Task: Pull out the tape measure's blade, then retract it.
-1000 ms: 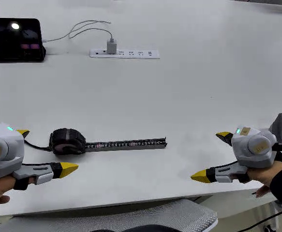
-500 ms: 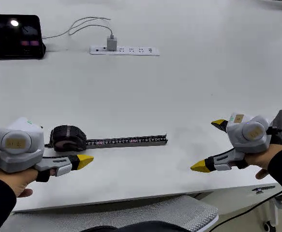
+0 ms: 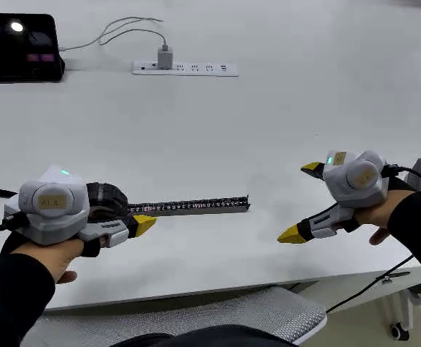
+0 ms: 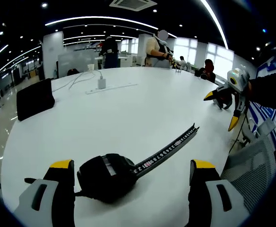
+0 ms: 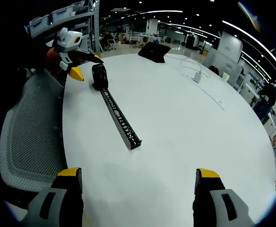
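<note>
Left gripper, jaws wide, flanks the tape measure, seemingly without contact; right gripper hovers wide-jawed beyond the blade.

Bright even light from ceiling strips washes the white table, shadows soft and faint, one glare spot on the tablet, head view sharp, gripper views fisheye-bent at edges with the background dim and slightly soft.
</note>
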The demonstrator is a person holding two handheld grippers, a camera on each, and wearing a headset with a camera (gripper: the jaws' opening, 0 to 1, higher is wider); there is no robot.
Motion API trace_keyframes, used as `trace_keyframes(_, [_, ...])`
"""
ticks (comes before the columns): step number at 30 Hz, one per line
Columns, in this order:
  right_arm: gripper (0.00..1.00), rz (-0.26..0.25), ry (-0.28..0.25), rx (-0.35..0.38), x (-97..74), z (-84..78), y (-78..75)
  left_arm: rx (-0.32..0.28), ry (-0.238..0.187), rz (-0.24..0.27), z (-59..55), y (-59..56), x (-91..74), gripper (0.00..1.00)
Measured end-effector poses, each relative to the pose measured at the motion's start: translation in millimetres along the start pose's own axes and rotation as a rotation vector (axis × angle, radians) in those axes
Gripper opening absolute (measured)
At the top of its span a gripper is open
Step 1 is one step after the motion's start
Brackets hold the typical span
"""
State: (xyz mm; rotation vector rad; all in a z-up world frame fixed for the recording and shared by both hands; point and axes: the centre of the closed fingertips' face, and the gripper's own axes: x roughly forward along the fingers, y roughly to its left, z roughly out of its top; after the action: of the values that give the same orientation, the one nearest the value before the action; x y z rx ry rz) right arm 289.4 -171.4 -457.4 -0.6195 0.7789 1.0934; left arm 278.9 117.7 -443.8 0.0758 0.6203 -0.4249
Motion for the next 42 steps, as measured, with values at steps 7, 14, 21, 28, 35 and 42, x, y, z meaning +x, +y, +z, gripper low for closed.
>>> trace_keyframes(7, [0.99,0.028,0.014,-0.067,8.5,13.4,-1.4,-0.001,-0.015,0.062,0.1,5.4,5.3,0.99])
trace_keyframes(14, [0.97,0.059,0.014,-0.113,17.4,27.2,-4.4,-0.035,-0.035,0.088,-1.4,6.1,8.9,0.99])
trace_keyframes(21, [0.92,0.096,0.037,-0.171,30.3,34.3,-2.4,-0.107,-0.081,0.158,1.8,15.7,11.9,0.99])
trace_keyframes(28, [0.86,0.133,0.057,-0.194,42.9,34.6,0.0,-0.128,-0.102,0.196,1.2,21.7,14.7,0.99])
trace_keyframes(35, [0.84,0.166,0.088,-0.224,53.0,30.6,0.8,-0.178,-0.164,0.216,1.1,29.8,17.2,0.99])
trace_keyframes(42, [0.80,0.193,0.115,-0.246,65.2,22.4,0.3,-0.185,-0.157,0.245,-8.3,34.3,18.9,0.99])
